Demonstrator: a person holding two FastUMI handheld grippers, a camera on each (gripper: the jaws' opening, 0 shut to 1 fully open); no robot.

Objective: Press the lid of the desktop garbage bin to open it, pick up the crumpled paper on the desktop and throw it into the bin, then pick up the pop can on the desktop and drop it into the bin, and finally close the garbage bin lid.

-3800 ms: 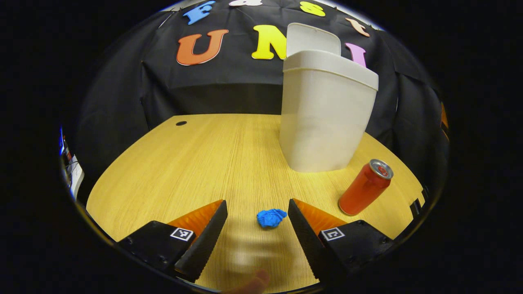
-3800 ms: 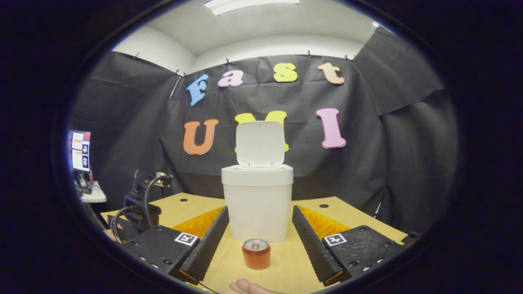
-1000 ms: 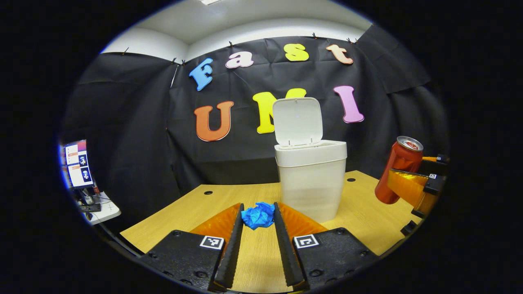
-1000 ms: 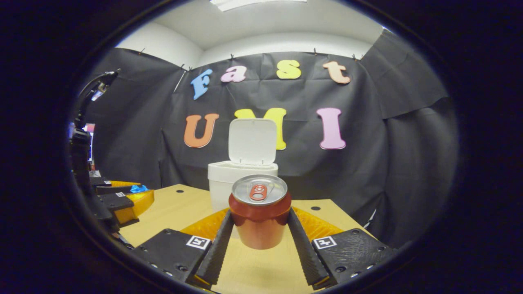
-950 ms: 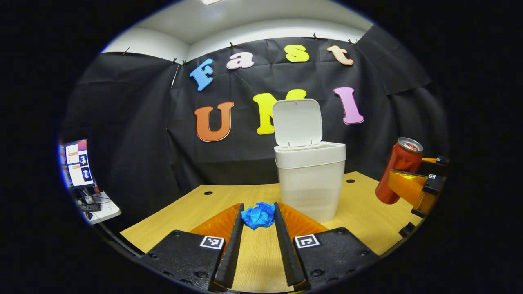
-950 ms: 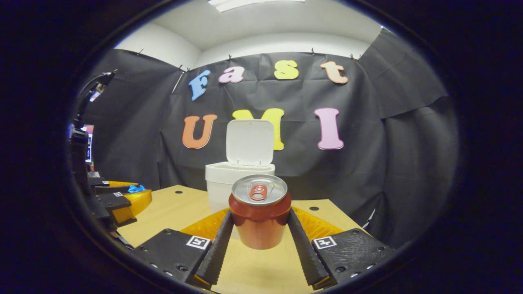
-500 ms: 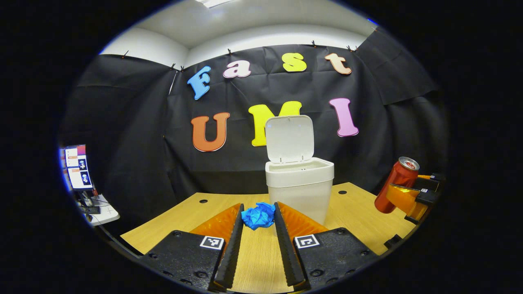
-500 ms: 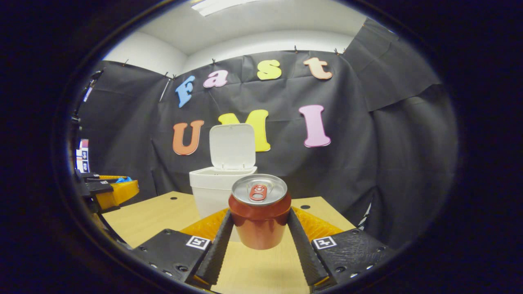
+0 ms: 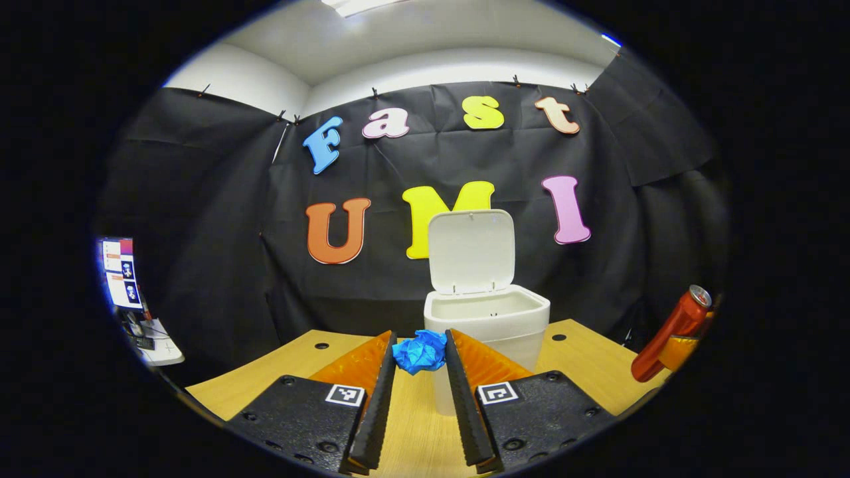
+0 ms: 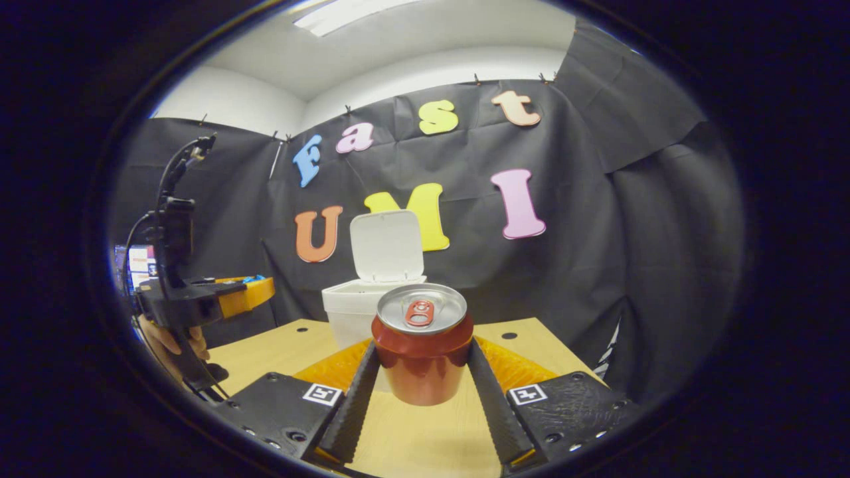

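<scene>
Garbage bin, lid raised, beyond left gripper pinching crumpled paper; right gripper clamps pop can, apparently above the table.

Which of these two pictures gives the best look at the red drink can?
The right gripper view: the pop can sits close and central, upright between the right gripper's fingers, its top and pull tab plain to see. In the left gripper view the pop can shows small and tilted at the far right edge.

A white bin, lid up, stands on the wooden table.
</scene>
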